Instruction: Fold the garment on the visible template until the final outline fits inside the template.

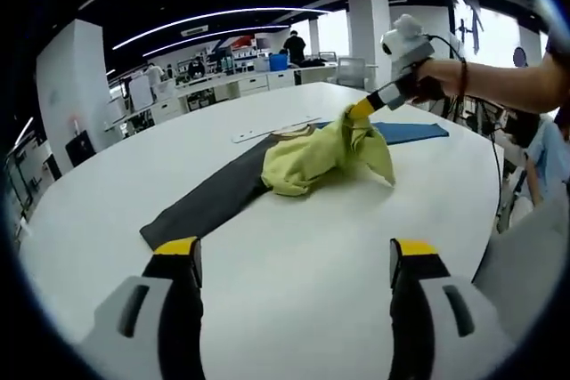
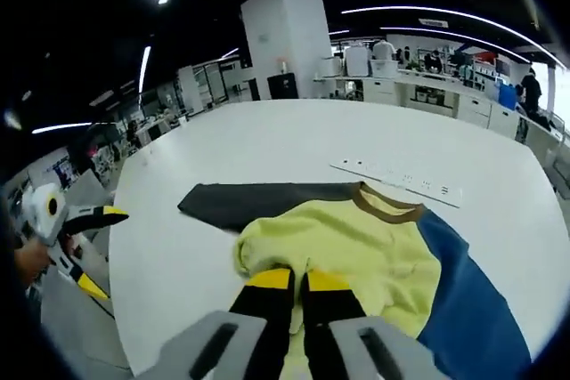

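Two grippers at work: the right gripper [image 2: 298,280] is clamped on the yellow shirt [image 1: 321,159], lifting its bunched cloth over the dark grey and blue template [image 1: 209,200] on the white table [image 1: 294,264]; the left gripper [image 1: 296,260] hangs wide apart, holding nothing. Risk: a one-sided pull could drag the template askew or drop the shirt in a crumpled heap, leaving cloth outside the outline.

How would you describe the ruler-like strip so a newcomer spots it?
Start at the big white table, then find the yellow garment lying on dark and blue mats. Just beyond its brown collar lies a flat white strip, the one thin, rigid, pale item there.
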Available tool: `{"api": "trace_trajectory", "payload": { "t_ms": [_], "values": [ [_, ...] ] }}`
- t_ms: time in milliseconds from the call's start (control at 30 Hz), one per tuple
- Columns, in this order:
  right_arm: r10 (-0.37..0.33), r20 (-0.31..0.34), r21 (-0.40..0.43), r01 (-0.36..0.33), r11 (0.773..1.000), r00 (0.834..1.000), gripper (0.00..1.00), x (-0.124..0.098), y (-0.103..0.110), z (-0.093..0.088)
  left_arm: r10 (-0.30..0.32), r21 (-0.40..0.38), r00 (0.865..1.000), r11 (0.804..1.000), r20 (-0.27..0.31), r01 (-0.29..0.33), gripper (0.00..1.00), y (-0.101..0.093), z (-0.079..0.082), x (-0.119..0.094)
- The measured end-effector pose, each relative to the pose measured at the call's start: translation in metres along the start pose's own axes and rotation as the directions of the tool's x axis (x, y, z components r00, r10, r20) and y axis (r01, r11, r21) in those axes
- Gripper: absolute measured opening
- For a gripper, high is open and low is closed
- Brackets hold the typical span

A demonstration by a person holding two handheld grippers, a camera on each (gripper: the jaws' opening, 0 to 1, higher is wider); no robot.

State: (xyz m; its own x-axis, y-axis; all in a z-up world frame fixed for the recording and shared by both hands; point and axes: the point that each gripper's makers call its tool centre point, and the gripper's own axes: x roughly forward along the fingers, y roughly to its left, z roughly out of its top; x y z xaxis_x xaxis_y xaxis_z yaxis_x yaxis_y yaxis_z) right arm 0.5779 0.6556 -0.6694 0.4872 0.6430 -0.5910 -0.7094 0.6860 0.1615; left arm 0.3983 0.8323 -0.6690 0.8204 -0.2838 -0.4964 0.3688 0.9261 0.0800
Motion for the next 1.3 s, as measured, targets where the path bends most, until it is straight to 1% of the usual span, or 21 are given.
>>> {"api": "trace_trajectory", "payload": {
  "t_ms": [100, 167, 300, 467, 600, 767, 933, 1067, 1200, 1267, 1300],
  "values": [
    [-0.027, 0.003, 0.031, 0.027, 0.999, 1.0, 0.0, 0.005, -0.013, 0.004, 0.007, -0.017, 1.0, 1.0, 0.006, -0.007, 0.8, 0.002, 0.003, 0.004],
    [-0.059, -0.004, 0.039, 0.059, 0.997, 0.998, 0.0, 0.01, -0.024, 0.006, 0.009, -0.025, 1.0, 1.0, 0.006, -0.009, 0.78, 0.003, 0.004, 0.008],
    [-0.086, -0.023, 0.053, 0.087, 0.995, 0.996, 0.0, 0.022, -0.04, 0.004, 0.007, -0.033, 1.0, 0.999, -0.002, -0.007, 0.74, 0.004, 0.004, 0.018],
    [-0.112, -0.048, 0.065, 0.115, 0.991, 0.992, 0.0, 0.039, -0.054, -0.002, 0.008, -0.064, 1.0, 0.998, 0.008, -0.008, 0.7, 0.005, 0.009, 0.029],
    [-0.128, -0.087, 0.065, 0.134, 0.989, 0.988, 0.0, 0.051, -0.064, -0.012, 0.005, -0.067, 1.0, 0.998, -0.004, -0.005, 0.66, 0.004, 0.009, 0.04],
    [-0.15, -0.146, 0.083, 0.164, 0.983, 0.978, 0.0, 0.062, -0.077, -0.03, 0.002, -0.066, 1.0, 0.998, -0.006, -0.002, 0.62, 0.001, 0.01, 0.05],
    [-0.159, -0.201, 0.079, 0.177, 0.981, 0.967, 0.0, 0.07, -0.081, -0.048, -0.014, -0.06, 1.0, 0.998, -0.013, 0.013, 0.6, -0.003, 0.01, 0.056],
    [-0.155, -0.202, 0.082, 0.175, 0.981, 0.967, 0.0, 0.073, -0.084, -0.051, -0.025, -0.066, 1.0, 0.998, -0.012, 0.024, 0.58, -0.005, 0.01, 0.059],
    [-0.117, -0.18, 0.129, 0.142, 0.981, 0.977, 0.0, 0.072, -0.084, -0.051, -0.032, -0.076, 0.999, 0.997, -0.009, 0.031, 0.57, -0.007, 0.009, 0.063],
    [-0.103, -0.17, 0.187, 0.135, 0.973, 0.98, 0.01, 0.07, -0.085, -0.051, -0.039, -0.081, 0.999, 0.996, -0.006, 0.039, 0.56, -0.011, 0.011, 0.066],
    [-0.108, -0.158, 0.166, 0.134, 0.977, 0.981, 0.03, 0.068, -0.087, -0.05, -0.046, -0.084, 0.999, 0.995, -0.006, 0.045, 0.56, -0.013, 0.011, 0.067]
  ]
}}
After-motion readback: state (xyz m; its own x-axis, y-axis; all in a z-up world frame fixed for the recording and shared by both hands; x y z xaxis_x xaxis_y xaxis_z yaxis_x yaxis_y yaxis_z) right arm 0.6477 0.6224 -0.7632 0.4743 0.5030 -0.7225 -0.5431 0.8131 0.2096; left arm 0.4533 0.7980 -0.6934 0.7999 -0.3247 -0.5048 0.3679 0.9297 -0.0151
